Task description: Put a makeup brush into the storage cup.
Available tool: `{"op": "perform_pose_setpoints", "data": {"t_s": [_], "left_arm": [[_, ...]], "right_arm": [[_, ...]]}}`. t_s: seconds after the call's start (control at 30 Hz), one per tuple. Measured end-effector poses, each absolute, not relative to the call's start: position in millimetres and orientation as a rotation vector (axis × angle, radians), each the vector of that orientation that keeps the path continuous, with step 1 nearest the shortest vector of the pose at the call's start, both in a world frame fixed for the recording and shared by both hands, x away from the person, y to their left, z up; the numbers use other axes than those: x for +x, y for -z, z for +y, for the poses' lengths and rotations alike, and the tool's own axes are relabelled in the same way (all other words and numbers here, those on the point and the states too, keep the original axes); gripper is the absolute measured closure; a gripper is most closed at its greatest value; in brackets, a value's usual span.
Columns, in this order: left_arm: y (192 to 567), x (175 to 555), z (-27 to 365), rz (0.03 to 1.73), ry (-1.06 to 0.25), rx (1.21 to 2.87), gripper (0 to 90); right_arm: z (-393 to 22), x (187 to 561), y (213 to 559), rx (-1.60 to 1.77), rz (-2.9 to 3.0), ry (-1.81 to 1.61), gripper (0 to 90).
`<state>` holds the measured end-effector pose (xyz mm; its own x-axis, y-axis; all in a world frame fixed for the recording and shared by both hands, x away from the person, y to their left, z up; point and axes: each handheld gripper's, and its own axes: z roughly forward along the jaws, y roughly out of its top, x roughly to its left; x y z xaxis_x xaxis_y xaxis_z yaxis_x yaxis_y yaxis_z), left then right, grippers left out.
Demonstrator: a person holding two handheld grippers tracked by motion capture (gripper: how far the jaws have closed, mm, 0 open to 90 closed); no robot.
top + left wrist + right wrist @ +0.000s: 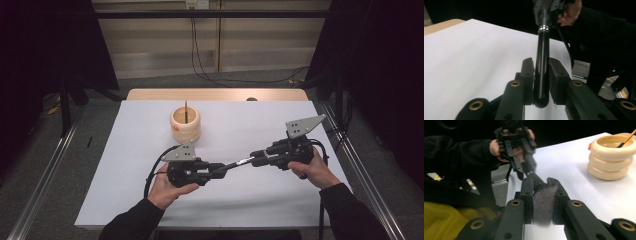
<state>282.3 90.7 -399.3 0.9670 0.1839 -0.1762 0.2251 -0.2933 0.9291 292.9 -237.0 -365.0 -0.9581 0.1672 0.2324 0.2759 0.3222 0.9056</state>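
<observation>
A make-up brush with a black handle, a silver ferrule and a grey bristle head hangs level above the white table between my two grippers. In the left gripper view my left gripper is shut on the rounded end of the handle. My right gripper is shut on the bristle head, which is squeezed between its pads. From above, the left gripper and the right gripper face each other tip to tip. A cream ringed holder stands behind them, upright and apart from both.
A thin dark-tipped stick leans inside the holder. The white cover spans the table, with a wooden strip at the far edge. Metal rails run along both sides, and cables lie on the floor behind.
</observation>
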Motion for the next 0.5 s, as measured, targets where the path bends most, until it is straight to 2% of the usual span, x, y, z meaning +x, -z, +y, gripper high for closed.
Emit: {"op": "perform_pose_setpoints", "data": {"t_s": [0.17, 0.5], "left_arm": [[402.3, 283.0, 91.3, 0.328, -0.001, 1.876, 66.7], [404.3, 283.5, 91.2, 0.352, -0.081, 1.848, 40.8]], "right_arm": [[-232.4, 291.8, 364.4, -0.402, -2.486, 1.706, 78.0], [-227.7, 291.5, 363.4, -0.432, -2.534, 1.656, 78.1]]}}
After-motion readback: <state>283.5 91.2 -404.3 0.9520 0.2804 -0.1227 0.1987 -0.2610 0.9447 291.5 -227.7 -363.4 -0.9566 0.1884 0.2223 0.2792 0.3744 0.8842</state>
